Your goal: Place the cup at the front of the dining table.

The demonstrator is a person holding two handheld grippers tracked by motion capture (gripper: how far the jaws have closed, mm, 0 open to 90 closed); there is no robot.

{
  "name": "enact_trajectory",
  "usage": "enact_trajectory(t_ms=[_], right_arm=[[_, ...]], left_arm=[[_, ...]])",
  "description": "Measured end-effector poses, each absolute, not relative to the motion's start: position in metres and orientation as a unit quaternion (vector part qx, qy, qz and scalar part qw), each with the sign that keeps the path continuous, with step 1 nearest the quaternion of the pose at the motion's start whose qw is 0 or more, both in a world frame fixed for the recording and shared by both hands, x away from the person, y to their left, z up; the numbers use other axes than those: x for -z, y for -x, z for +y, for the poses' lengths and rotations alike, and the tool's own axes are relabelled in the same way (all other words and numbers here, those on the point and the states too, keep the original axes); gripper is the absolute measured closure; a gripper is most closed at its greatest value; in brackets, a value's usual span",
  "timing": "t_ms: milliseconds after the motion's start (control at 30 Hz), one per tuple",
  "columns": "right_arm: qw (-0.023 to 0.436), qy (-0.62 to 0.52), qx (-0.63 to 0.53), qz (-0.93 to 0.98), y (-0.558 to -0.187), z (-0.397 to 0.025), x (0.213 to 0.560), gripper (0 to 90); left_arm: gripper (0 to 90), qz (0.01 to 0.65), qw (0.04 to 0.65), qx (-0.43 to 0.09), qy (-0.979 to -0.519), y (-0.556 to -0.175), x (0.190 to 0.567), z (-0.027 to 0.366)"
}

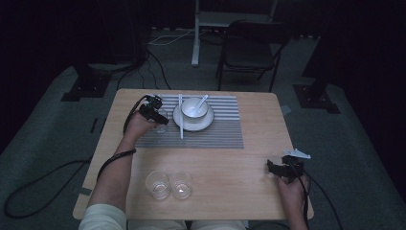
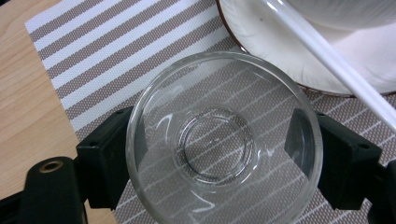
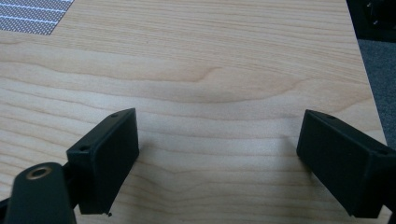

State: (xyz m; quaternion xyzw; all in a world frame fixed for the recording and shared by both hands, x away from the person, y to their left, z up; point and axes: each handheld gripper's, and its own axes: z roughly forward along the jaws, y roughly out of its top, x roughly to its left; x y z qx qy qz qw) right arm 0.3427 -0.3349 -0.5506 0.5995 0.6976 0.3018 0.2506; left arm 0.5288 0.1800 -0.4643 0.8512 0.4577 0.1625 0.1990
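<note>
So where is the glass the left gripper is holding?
In the high view the glass sits between the left gripper's jaws over the striped mat's left end, just left of the plate with the bowl.

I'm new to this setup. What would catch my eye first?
The clear glass clamped between the left gripper's jaws, over the striped placemat beside the white plate holding a bowl. Two more glasses stand at the near edge; the right gripper rests open over bare wood.
</note>
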Motion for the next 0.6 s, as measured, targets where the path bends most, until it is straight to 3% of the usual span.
enact_trajectory(t_ms=[400,467,567,600], right_arm=[[0.251,-0.599,-0.302,0.698,-0.3422,-0.3351,0.5506,12.2],[0.251,-0.599,-0.302,0.698,-0.3422,-0.3351,0.5506,12.2],[0.251,-0.599,-0.302,0.698,-0.3422,-0.3351,0.5506,12.2],[0.251,-0.599,-0.302,0.698,-0.3422,-0.3351,0.5506,12.2]], left_arm=[[17.5,0.480,0.214,-0.144,-0.838,-0.5290,0.4664,0.1871],[8.4,0.480,0.219,-0.130,-0.839,-0.5293,0.4658,0.1860],[6.2,0.484,0.219,-0.123,-0.838,-0.5287,0.4671,0.1845],[0.0,0.484,0.214,-0.129,-0.839,-0.5280,0.4684,0.1842]])
